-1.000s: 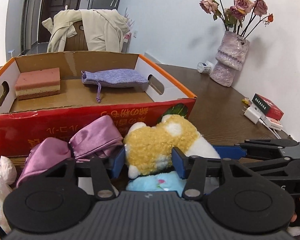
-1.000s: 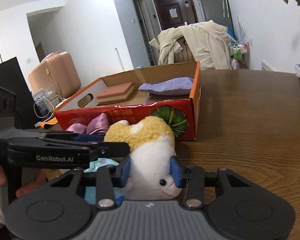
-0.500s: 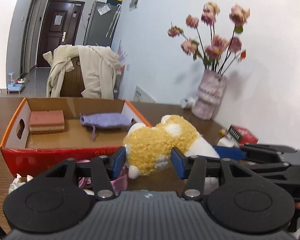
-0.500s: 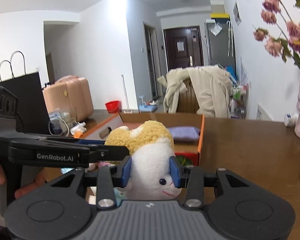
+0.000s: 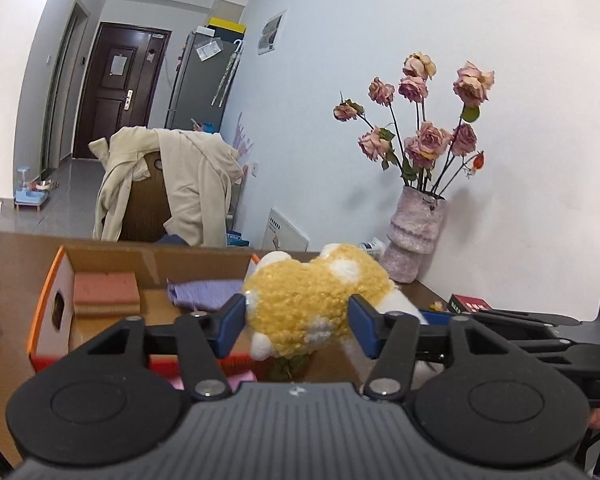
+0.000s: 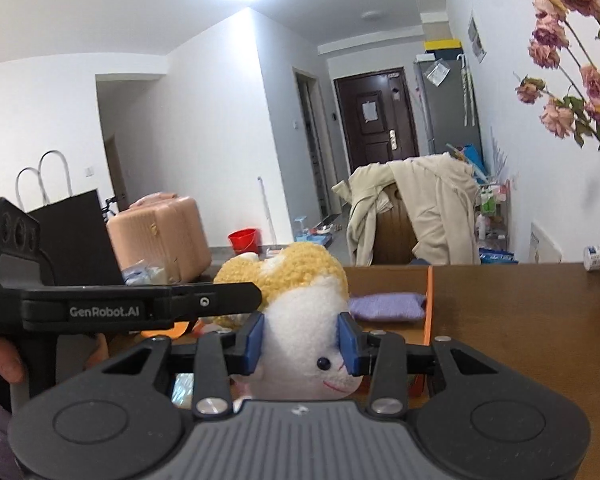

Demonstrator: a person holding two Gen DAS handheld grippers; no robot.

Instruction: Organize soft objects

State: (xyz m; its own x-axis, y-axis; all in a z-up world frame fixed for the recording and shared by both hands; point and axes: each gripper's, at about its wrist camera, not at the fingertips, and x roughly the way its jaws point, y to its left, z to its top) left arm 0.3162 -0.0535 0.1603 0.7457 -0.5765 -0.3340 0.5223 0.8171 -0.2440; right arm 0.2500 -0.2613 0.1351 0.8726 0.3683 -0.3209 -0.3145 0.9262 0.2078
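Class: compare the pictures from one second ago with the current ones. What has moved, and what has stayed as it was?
Both grippers, left gripper and right gripper, have lifted the plush toy from the table up above the cardboard box. Both stay shut on it. The sponge and the purple pouch lie unmoved in the box.

A dark wooden tabletop (image 6: 520,320) runs back to a white wall. On it, by the wall, a mauve ribbed vase (image 5: 416,236) stands upright with dried pink roses (image 5: 428,120). A red and black packet (image 5: 470,303) lies near the vase. Behind the tabletop a wooden chair (image 6: 394,236) carries a cream coat (image 5: 196,184) draped over its back. Down the hall are a dark brown door (image 6: 374,116) and a grey fridge (image 5: 202,80). On the floor sit a pink suitcase (image 6: 164,232) and a red bucket (image 6: 243,240); a black paper bag (image 6: 76,232) stands just beside the suitcase.
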